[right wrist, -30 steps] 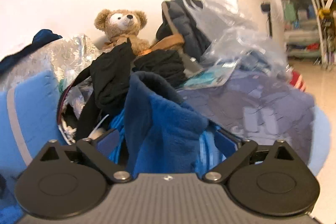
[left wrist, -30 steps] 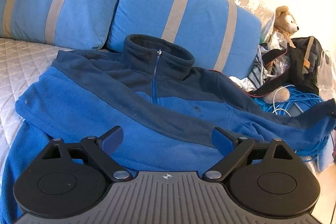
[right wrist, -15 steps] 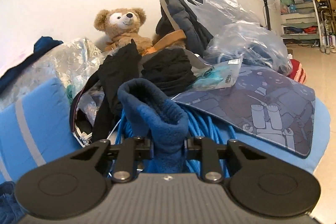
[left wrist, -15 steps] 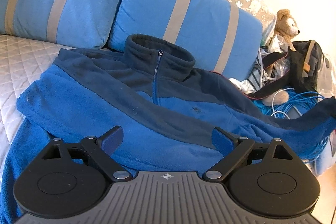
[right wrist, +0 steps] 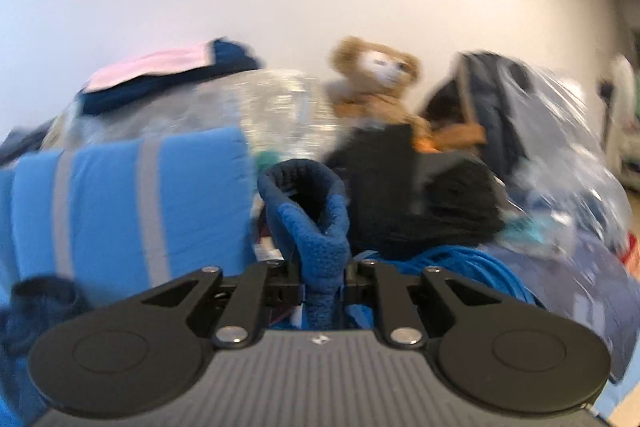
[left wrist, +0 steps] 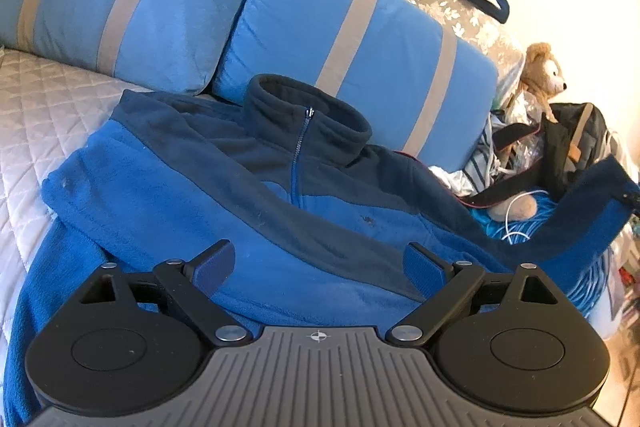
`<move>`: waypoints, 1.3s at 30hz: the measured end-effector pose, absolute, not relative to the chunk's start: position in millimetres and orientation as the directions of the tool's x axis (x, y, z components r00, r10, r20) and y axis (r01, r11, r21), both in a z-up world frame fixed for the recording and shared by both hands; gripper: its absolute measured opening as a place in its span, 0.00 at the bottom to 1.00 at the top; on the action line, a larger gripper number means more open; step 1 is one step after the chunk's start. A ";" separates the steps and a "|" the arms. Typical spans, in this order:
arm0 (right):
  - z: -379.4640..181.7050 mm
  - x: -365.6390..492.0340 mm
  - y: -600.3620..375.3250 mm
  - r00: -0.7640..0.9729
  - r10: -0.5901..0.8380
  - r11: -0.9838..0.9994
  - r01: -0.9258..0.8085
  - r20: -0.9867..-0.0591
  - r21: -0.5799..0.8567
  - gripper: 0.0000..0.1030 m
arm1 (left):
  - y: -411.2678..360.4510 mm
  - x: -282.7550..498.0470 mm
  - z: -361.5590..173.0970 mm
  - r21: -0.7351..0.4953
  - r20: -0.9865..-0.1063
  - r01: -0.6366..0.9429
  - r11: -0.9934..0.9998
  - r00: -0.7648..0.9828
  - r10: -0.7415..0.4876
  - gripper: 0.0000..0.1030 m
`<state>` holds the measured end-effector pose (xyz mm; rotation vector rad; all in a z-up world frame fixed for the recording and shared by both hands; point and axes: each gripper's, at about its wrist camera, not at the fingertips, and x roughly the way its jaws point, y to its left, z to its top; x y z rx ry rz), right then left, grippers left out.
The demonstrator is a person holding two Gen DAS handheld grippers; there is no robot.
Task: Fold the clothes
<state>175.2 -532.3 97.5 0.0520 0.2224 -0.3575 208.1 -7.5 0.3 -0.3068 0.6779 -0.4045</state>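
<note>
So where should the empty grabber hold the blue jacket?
Probably the free sleeve on the quilt side, near its end, coming from above. It lies flat and loose beside the fleece jacket, while the right gripper already pinches the other cuff. The left gripper is open.

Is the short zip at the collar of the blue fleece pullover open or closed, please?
Closed: the zip on the blue fleece pullover runs shut up to its standing collar.
</note>
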 end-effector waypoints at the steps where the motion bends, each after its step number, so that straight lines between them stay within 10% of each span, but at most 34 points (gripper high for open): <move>1: 97.9 179.9 -516.1 0.917 -0.332 0.942 0.336 -0.222 -0.022 0.15 | -5.0 208.1 0.8 -0.408 -0.540 0.258 0.875 0.705 -0.460 0.89; 16: 76.0 260.4 -298.3 0.958 -0.120 0.981 0.075 -0.260 -0.177 0.15 | 38.2 209.3 4.5 -0.465 -0.547 0.192 0.864 0.705 -0.451 0.89; 26: 47.4 281.7 -159.9 0.950 0.073 0.983 -0.121 -0.304 -0.141 0.15 | 100.8 190.8 34.1 -0.325 -0.433 -0.124 0.938 0.901 -0.031 0.89; 39: -7.1 253.5 -41.7 0.857 0.319 0.898 -0.410 -0.406 -0.160 0.15 | 140.5 190.3 30.6 -0.363 -0.465 -0.240 0.900 0.884 0.048 0.89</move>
